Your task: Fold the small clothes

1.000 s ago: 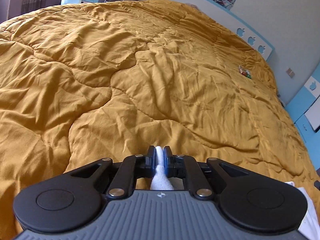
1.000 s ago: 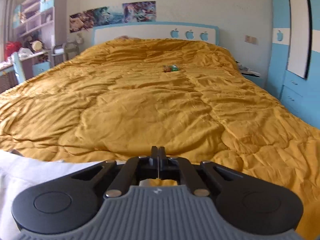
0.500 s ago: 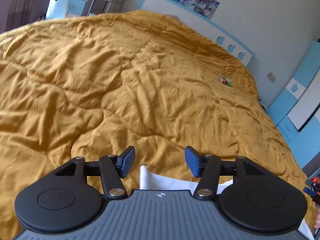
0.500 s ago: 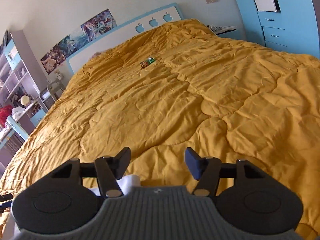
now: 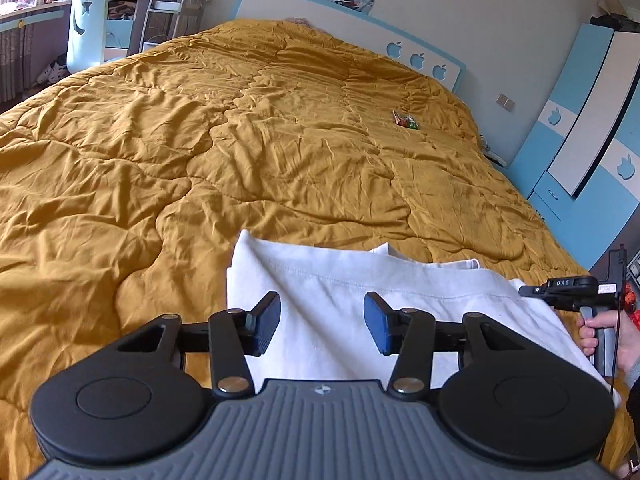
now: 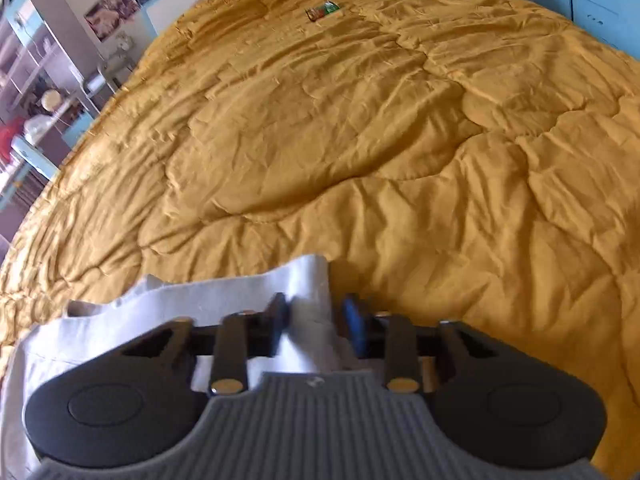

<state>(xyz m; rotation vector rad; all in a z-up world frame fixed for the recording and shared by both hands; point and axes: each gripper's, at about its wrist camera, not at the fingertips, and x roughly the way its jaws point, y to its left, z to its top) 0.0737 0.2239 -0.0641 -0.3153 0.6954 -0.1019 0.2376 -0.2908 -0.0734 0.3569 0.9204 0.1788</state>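
A white folded garment point(image 5: 360, 292) lies on the mustard-yellow quilt point(image 5: 240, 152) near the bed's front edge. My left gripper point(image 5: 322, 322) is open and hovers above the garment's left part, holding nothing. In the right wrist view the same garment point(image 6: 168, 312) lies at lower left on the quilt point(image 6: 400, 140). My right gripper point(image 6: 316, 326) is open, its jaws either side of the garment's right corner, which stands up between them. The right gripper's body and the hand that holds it also show at the right edge of the left wrist view point(image 5: 576, 292).
A small colourful wrapper point(image 5: 406, 121) lies far up the bed, also seen in the right wrist view point(image 6: 322, 11). A headboard point(image 5: 352, 36) backs the bed. A blue wardrobe point(image 5: 588, 128) stands right, a chair point(image 5: 86, 28) and shelves left.
Both grippers opened and let go of the white garment, then drew back. The garment now lies flat on the quilt in front of them. The right jaws stand narrower than half a second ago.
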